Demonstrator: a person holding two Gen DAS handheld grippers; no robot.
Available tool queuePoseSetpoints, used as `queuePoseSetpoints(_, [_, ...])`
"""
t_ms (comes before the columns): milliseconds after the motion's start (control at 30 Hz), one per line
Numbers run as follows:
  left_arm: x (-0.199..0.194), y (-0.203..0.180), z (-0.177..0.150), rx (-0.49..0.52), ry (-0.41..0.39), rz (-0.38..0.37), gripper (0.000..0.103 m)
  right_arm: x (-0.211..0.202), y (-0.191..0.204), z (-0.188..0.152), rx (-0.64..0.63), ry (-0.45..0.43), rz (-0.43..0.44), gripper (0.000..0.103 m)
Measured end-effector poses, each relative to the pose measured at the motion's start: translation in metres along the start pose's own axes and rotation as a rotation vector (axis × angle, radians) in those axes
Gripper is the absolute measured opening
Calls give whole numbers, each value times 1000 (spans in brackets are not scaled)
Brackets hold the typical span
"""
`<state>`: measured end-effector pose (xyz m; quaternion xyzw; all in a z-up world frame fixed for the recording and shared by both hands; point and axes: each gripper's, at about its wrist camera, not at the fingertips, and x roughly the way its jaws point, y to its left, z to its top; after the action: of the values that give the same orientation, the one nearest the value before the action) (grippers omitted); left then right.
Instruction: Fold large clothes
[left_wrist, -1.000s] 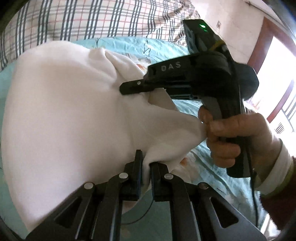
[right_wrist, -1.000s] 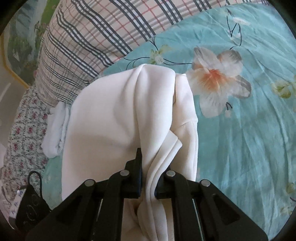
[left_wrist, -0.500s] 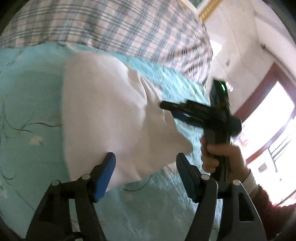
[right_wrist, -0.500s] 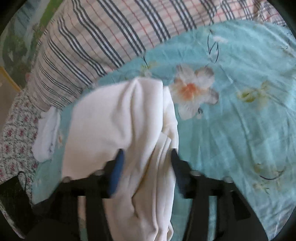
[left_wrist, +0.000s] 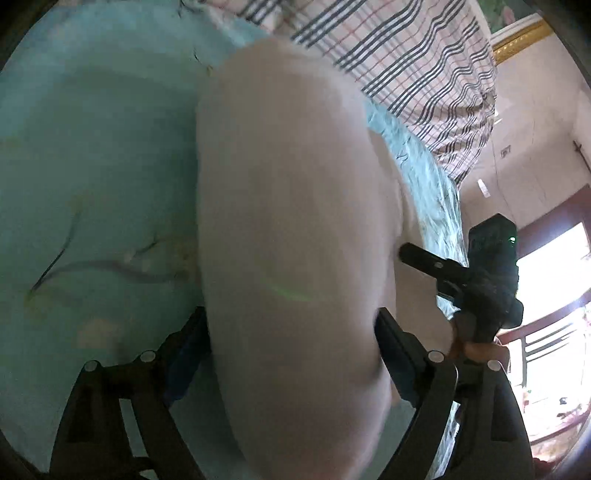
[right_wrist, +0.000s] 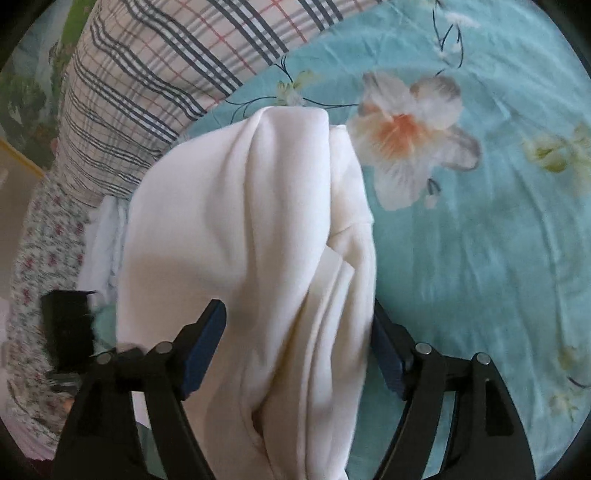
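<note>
Letting go, we have both tongs, the left gripper (left_wrist: 291, 347) and the right gripper (right_wrist: 299, 339), spreading wide with the white garment (right_wrist: 240, 229) lying loose between their pads on the teal bedsheet (right_wrist: 480, 258), so the fold can settle flat.

Teal floral bedsheet (right_wrist: 480, 258); plaid pillow (right_wrist: 155, 74) at its edge; bright window (left_wrist: 554, 295).

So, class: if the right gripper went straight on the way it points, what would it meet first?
Most likely the cream-white folded garment, which already lies between the opening right gripper's fingers.
</note>
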<state>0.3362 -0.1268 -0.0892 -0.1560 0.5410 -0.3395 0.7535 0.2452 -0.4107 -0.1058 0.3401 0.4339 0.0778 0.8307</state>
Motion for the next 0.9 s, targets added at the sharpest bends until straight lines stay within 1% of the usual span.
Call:
queuePoseSetpoints(33, [7, 6, 5, -4, 6, -30, 86, 2, -3, 1, 15, 6, 23, 74])
queuePoseSetpoints(67, [11, 10, 7, -10, 1, -43, 81, 4, -5, 2, 21, 10, 32, 67])
queuePoseSetpoints(100, [13, 11, 10, -3, -8, -41, 73, 6, -4, 2, 16, 18, 27, 45])
queuePoseSetpoints(133, [15, 8, 11, 22, -15, -22, 68, 12, -5, 1, 24, 47, 40, 33])
queuePoseSetpoints(200, [13, 3, 9, 46, -33, -2, 55, 16, -6, -1, 53, 60, 76, 25])
queuePoseSetpoints(233, [7, 1, 6, 51, -53, -12, 52, 14, -3, -3, 48, 54, 76, 22])
queuePoseSetpoints(267, [2, 0, 3, 51, -64, -25, 46, 10, 3, -5, 40, 42, 80, 20])
queuePoseSetpoints(300, [-5, -1, -1, 48, -73, -33, 44, 5, 8, -8, 36, 31, 92, 19])
queuePoseSetpoints(367, [-22, -4, -9, 49, -96, -33, 43, -4, 28, -17, 10, 13, 113, 19])
queuePoseSetpoints(433, [-54, -3, -27, 56, -132, -28, 43, -8, 48, -31, -16, 10, 138, 19])
queuePoseSetpoints(500, [-82, 2, -44, 51, -149, -32, 43, -8, 71, -49, -39, 17, 198, 18])
queuePoseSetpoints(533, [-104, 8, -58, 48, -159, -25, 43, -6, 84, -59, -49, 26, 235, 18])
queuePoseSetpoints(567, [-115, 11, -65, 44, -165, -18, 43, -3, 92, -65, -56, 34, 261, 18])
queuePoseSetpoints(633, [-146, 24, -87, 23, -178, 4, 43, 9, 119, -84, -86, 63, 321, 18])
queuePoseSetpoints(733, [-178, 41, -113, -11, -184, 65, 44, 37, 144, -105, -112, 126, 371, 18])
queuePoseSetpoints(833, [-189, 62, -136, -64, -186, 117, 45, 66, 157, -124, -118, 188, 378, 19])
queuePoseSetpoints(900, [-182, 81, -150, -106, -164, 150, 49, 83, 158, -136, -115, 223, 345, 20])
